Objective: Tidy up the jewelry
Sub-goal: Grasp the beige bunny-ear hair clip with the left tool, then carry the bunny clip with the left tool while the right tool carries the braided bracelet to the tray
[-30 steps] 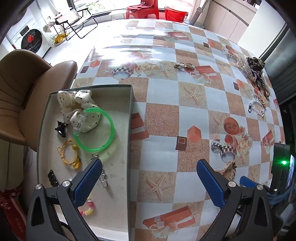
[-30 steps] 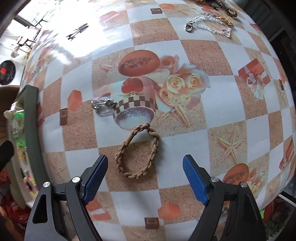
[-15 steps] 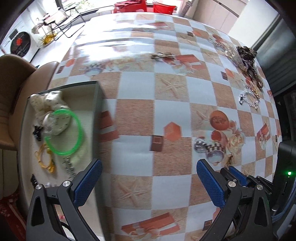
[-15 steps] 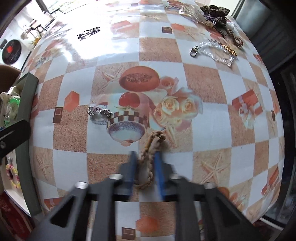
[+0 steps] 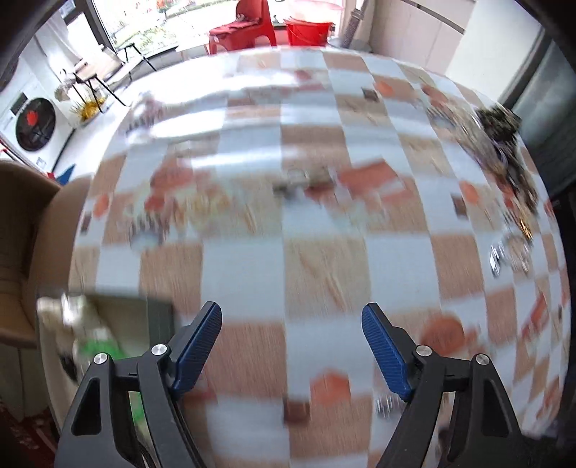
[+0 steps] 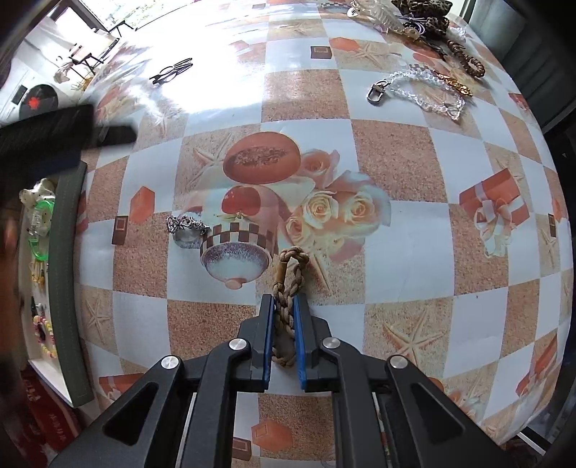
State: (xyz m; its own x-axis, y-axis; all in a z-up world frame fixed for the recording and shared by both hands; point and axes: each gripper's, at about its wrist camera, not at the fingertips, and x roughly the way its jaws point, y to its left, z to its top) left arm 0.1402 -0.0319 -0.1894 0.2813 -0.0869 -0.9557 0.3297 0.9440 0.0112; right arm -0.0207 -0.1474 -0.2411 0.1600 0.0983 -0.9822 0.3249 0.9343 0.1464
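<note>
My right gripper (image 6: pixel 284 306) is shut on a brown braided rope bracelet (image 6: pixel 289 273), squeezed flat between the blue pads, its loop end sticking out over the patterned tablecloth. A silver ring (image 6: pixel 185 230) lies just left of it. The grey tray (image 6: pixel 66 273) at the left edge holds a green bangle (image 6: pixel 41 230), a dotted bow and small beads. My left gripper (image 5: pixel 291 331) is open and empty above the table; its view is motion-blurred, with the tray (image 5: pixel 158 306) at lower left. It shows as a dark blur in the right wrist view (image 6: pixel 54 133).
A clear bead chain with a clasp (image 6: pixel 421 90), a pile of dark and leopard-print pieces (image 6: pixel 428 14) and a brown chain (image 6: pixel 466 61) lie at the far right. A black hair clip (image 6: pixel 172 70) lies far left. A tan chair (image 5: pixel 28 223) stands beside the table.
My right gripper stays shut on the rope bracelet and has drawn back with it slightly. My left gripper has swung fast to the right and forward, leaving the tray at the frame's lower left.
</note>
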